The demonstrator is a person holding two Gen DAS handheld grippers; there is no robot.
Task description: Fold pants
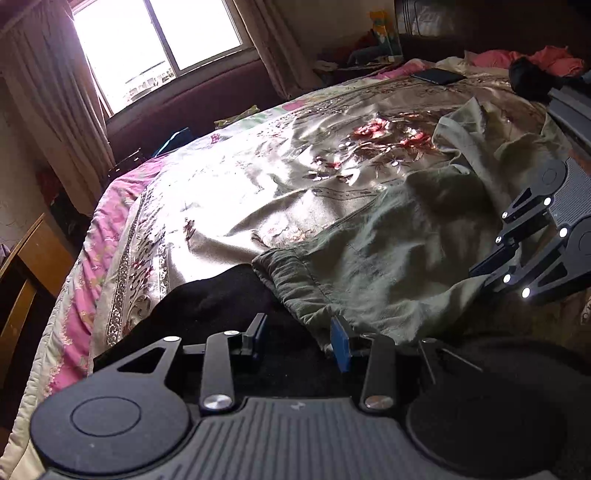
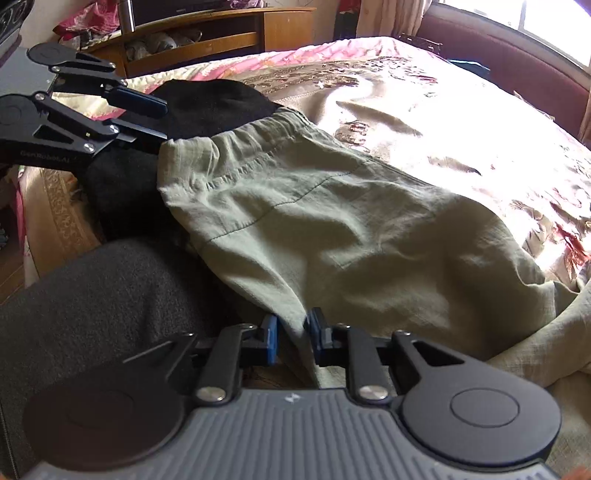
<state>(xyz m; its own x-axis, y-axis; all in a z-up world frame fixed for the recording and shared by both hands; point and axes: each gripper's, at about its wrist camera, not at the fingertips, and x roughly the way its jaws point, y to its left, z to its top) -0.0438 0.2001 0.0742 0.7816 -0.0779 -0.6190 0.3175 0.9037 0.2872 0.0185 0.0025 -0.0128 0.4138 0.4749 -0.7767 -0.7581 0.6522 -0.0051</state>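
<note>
Olive-green pants (image 1: 388, 236) lie rumpled on the bed, with the elastic waistband (image 2: 236, 136) toward the near edge. My left gripper (image 1: 301, 341) is open at the waistband corner, over black cloth; it also shows in the right wrist view (image 2: 159, 122). My right gripper (image 2: 291, 339) has its blue pads either side of a fold of the pants' edge, with a gap still showing. It also shows in the left wrist view (image 1: 491, 269), low on the pants' far side.
A black garment (image 1: 207, 295) lies under the waistband at the bed's near edge. The shiny floral bedspread (image 1: 258, 177) covers the bed. A dark tablet (image 1: 437, 75) and pink clothes (image 1: 535, 59) lie at the far end. A wooden cabinet (image 2: 207, 33) stands beside the bed.
</note>
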